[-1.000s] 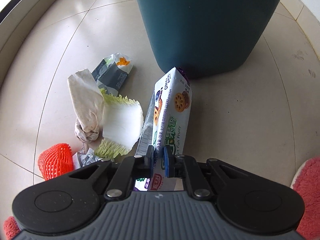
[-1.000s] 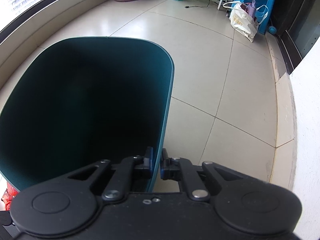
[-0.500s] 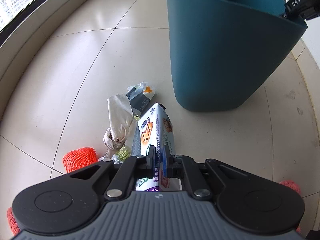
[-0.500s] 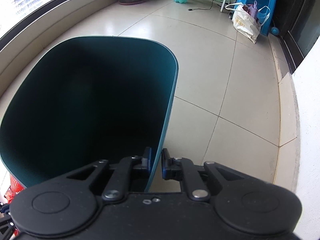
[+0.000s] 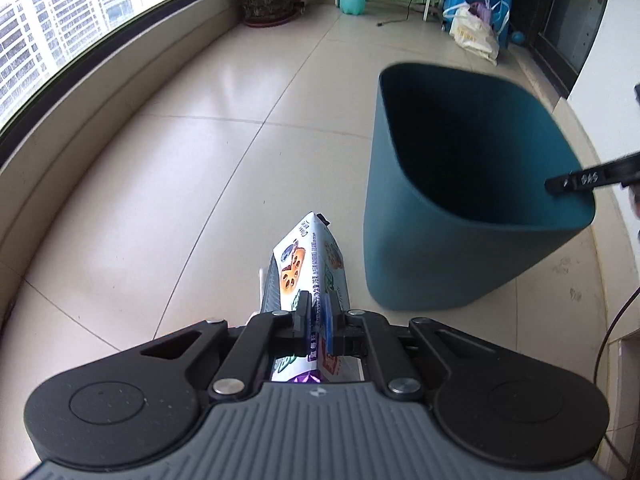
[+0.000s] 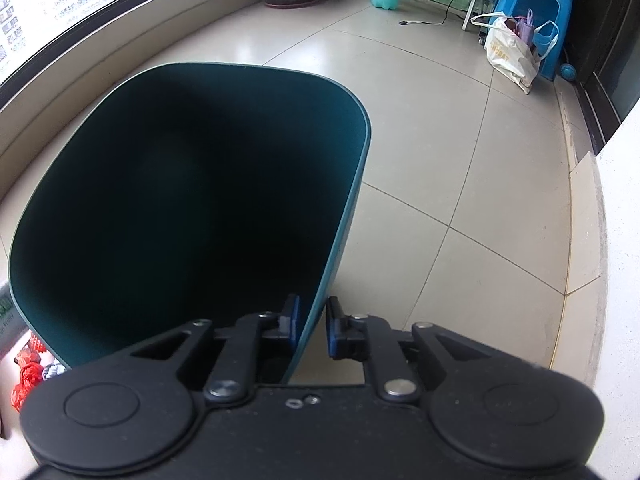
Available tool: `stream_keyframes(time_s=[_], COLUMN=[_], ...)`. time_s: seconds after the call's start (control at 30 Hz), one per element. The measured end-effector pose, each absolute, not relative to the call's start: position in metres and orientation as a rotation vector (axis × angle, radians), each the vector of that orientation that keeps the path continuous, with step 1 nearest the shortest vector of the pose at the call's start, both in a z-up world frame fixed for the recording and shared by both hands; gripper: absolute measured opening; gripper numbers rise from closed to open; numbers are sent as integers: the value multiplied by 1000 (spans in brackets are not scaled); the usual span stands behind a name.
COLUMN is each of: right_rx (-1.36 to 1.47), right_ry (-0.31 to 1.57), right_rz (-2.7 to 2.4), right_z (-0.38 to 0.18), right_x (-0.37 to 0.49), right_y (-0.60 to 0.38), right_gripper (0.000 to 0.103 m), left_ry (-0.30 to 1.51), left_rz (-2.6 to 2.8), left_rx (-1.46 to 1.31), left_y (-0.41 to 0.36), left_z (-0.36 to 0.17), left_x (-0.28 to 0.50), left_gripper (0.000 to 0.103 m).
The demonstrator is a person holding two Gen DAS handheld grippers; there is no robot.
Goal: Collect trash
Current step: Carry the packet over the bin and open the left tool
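Carton (image 5: 310, 276) clenched in left hand-held gripper (image 5: 316, 316), long axis forward; bin (image 5: 460, 248) mouth ahead-right, rim straddled by right hand-held gripper (image 6: 310, 326), grip uncertain.

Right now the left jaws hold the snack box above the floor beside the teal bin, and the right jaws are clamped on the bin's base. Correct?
Not quite. The right gripper has its jaws on either side of the teal bin's rim wall, not its base; the right wrist view shows this. The rest stands: the left gripper holds the snack box above the floor beside the bin.
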State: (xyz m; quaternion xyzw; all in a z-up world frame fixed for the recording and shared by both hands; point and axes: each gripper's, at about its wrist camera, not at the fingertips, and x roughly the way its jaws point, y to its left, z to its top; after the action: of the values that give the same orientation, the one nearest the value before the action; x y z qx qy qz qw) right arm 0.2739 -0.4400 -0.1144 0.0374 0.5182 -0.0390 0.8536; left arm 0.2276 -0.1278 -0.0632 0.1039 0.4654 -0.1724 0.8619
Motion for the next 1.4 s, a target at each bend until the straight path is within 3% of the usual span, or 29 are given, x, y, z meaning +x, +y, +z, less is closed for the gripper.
stream_keyframes(time_s=[0.23,0.37,0.67,1.13,1.3,1.4], right_rx=[109,130,130,140,138,138], right_ry=[1120,1130,1139,1121,1119,1120], right_rz=[-40,-42,-41,-42,-41,-42], right_z=[-116,-117,-121,-130,-126,-125], right_x=[267,263,265,266,245,245], right_y=[-446,-446,-450,-461,-438,-436], right_gripper=[12,12,13,13,13,13], left_ry=[829,804,951,1149,1165,1157], left_rz=[-461,-515,-561,-473,-495,-503], left_rx=[200,207,306,407,379,355], left_y=[-156,-189,-274,-304,-302,-299], left_z=[11,21,-54,-133,-136,-135], left_x=[221,226,252,273,277,276], left_gripper=[6,6,6,7,13,27])
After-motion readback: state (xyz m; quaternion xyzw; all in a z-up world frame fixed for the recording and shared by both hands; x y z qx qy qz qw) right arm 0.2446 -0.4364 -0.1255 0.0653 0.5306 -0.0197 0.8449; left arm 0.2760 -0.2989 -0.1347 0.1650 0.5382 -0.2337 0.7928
